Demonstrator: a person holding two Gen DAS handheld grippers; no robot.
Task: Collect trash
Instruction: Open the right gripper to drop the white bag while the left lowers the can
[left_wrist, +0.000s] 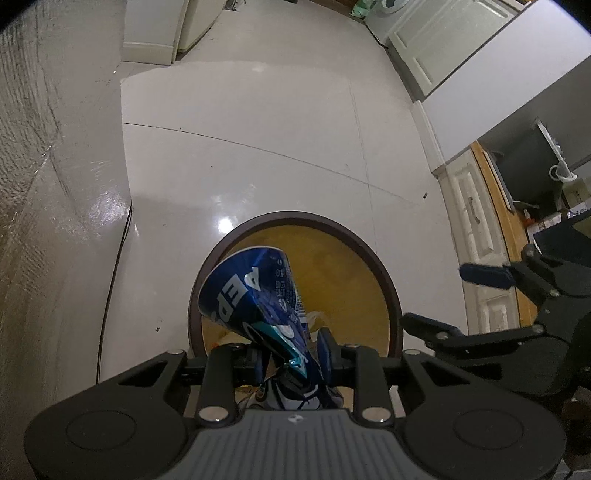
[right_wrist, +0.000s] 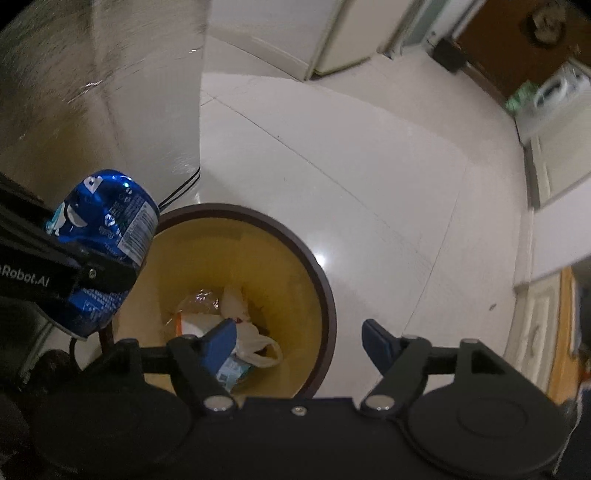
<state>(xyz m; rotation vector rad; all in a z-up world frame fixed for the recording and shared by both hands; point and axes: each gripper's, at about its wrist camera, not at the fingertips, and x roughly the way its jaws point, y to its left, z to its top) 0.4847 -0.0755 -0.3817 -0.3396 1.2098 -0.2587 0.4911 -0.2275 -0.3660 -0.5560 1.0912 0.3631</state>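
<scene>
Pinching blue can (left_wrist: 255, 295), left claw (left_wrist: 291, 354) above bin (left_wrist: 391, 291).

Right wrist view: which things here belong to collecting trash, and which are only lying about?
Belong to the job:
- crushed blue can, held by the left gripper
- trash bin
- right gripper, open above the bin
- wrappers inside the bin

Lying about:
- black cable by the wall
- white cabinet

The can (left_wrist: 255, 295) is hanging over the bin (left_wrist: 391, 295), clamped in the left gripper (left_wrist: 291, 356); the right gripper (right_wrist: 299, 341) is hovering beside it, rubbish (right_wrist: 236, 328) lying inside.
</scene>
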